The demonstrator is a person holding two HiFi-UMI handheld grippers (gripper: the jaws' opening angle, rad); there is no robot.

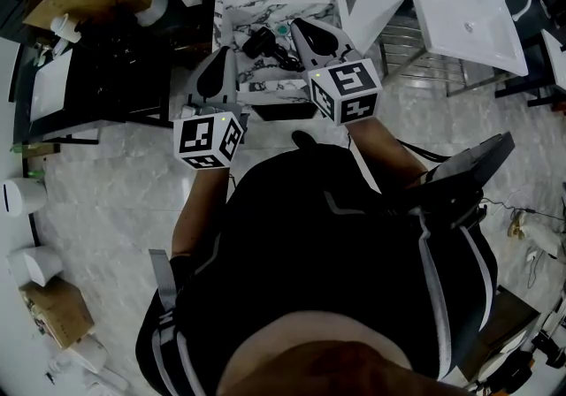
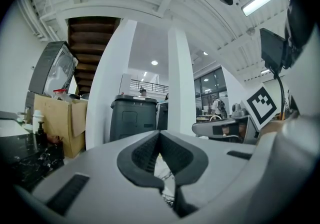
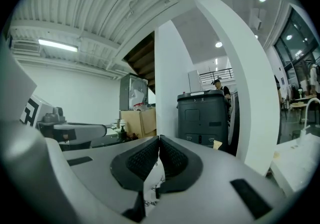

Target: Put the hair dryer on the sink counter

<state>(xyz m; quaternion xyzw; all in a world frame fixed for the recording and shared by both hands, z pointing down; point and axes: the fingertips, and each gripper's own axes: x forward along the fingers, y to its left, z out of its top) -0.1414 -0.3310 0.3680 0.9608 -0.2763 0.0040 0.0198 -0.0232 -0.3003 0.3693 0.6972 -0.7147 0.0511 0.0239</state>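
Held left gripper [image 2: 159, 138] and right gripper [image 3: 158, 140] just short of the worktop [image 1: 233, 5], fingers together and empty, with the dryer [image 1: 263, 42] already laid on it.

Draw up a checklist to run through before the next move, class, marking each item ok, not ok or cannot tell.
1. Hair dryer lies on the sink counter: ok.
2. Left claw shut, nothing held: ok.
3. Right claw shut, nothing held: ok.
4. Neither claw grips the hair dryer: ok.
5. Cord lies wholly on the sink counter: cannot tell.
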